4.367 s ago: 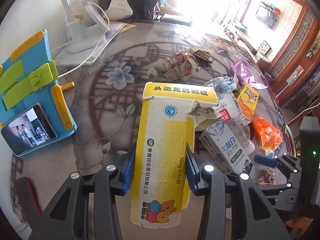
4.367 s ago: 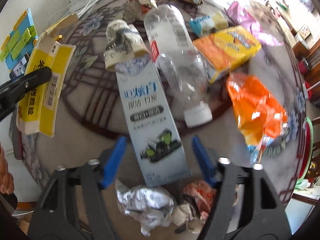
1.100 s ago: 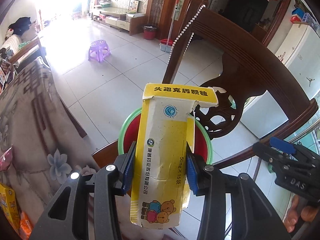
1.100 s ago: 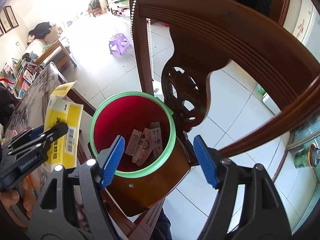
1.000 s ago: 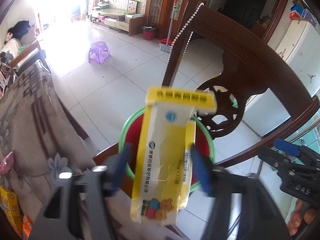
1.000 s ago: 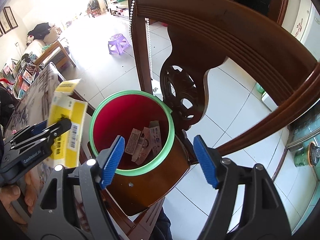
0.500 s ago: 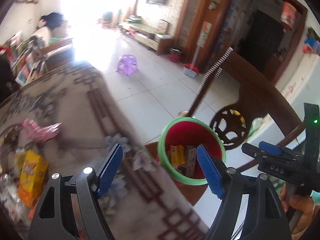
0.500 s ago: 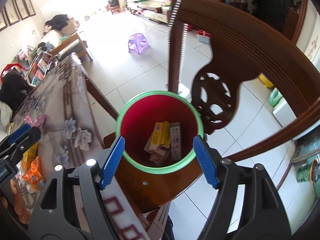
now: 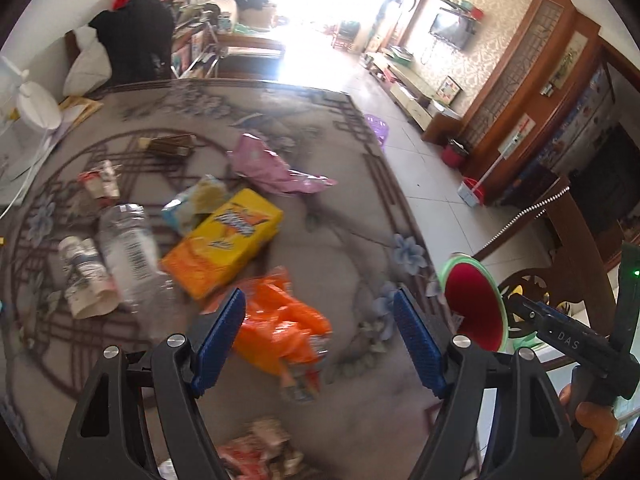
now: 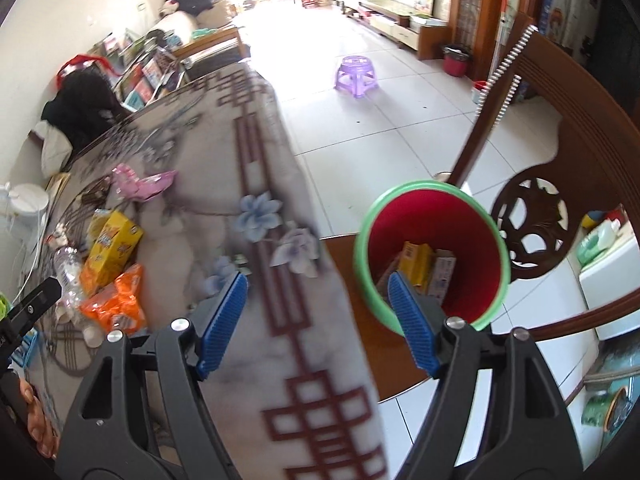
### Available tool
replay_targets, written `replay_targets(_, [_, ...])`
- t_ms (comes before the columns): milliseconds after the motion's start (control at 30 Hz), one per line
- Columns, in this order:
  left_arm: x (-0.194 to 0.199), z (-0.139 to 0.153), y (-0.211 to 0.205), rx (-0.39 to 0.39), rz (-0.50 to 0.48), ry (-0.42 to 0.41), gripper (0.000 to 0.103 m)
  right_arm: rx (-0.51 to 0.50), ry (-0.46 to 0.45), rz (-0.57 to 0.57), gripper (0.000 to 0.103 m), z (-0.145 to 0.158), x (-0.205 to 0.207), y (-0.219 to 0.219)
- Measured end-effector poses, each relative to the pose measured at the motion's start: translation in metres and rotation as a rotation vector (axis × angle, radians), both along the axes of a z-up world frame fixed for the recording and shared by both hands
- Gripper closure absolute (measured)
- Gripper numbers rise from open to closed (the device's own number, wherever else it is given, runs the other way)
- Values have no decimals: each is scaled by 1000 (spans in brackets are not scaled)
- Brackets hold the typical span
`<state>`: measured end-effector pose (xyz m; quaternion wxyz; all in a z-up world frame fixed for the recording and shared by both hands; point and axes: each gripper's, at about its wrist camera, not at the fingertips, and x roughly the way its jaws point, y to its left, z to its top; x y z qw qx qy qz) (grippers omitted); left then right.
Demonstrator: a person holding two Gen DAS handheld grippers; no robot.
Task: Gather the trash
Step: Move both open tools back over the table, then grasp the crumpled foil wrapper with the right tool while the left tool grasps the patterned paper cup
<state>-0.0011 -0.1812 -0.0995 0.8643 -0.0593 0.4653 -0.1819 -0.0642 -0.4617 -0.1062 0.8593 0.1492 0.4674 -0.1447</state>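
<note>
My left gripper point(image 9: 320, 338) is open and empty above the table, over an orange plastic bag point(image 9: 280, 328). Nearby lie a yellow-orange box point(image 9: 226, 246), a clear plastic bottle point(image 9: 128, 252), a pink wrapper point(image 9: 272, 166) and a crumpled paper cup point(image 9: 86, 276). My right gripper point(image 10: 320, 320) is open and empty at the table's edge. The red bin with a green rim point(image 10: 432, 252) stands on a chair seat to its right. The yellow carton point(image 10: 416, 266) lies inside the bin with other boxes. The bin also shows in the left wrist view point(image 9: 474, 306).
A dark wooden chair point(image 10: 560, 160) rises behind the bin. The patterned tablecloth point(image 10: 264, 200) covers the table. More crumpled trash point(image 9: 256, 446) lies near the table's front edge. A white fan point(image 9: 30, 110) stands at the far left. A purple stool point(image 10: 358, 72) is on the floor.
My left gripper opened and dropped the yellow carton into the bin, then swung back left over the table trash. My right gripper turned left toward the table.
</note>
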Motion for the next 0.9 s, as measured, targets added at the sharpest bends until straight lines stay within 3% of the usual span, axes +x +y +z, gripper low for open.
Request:
replay_targets(433, [0, 3, 123, 30, 80, -32, 31, 7, 25, 149, 31, -1, 25, 128])
replay_targets(600, [1, -5, 172, 65, 129, -21, 31, -7, 41, 241, 25, 0, 20, 177])
replay_targets(767, [-10, -21, 201, 86, 117, 12, 31, 23, 146, 384, 22, -25, 2, 230])
replay_targets(900, [-18, -31, 210, 76, 99, 52, 31, 147, 233, 358, 22, -59, -1, 243])
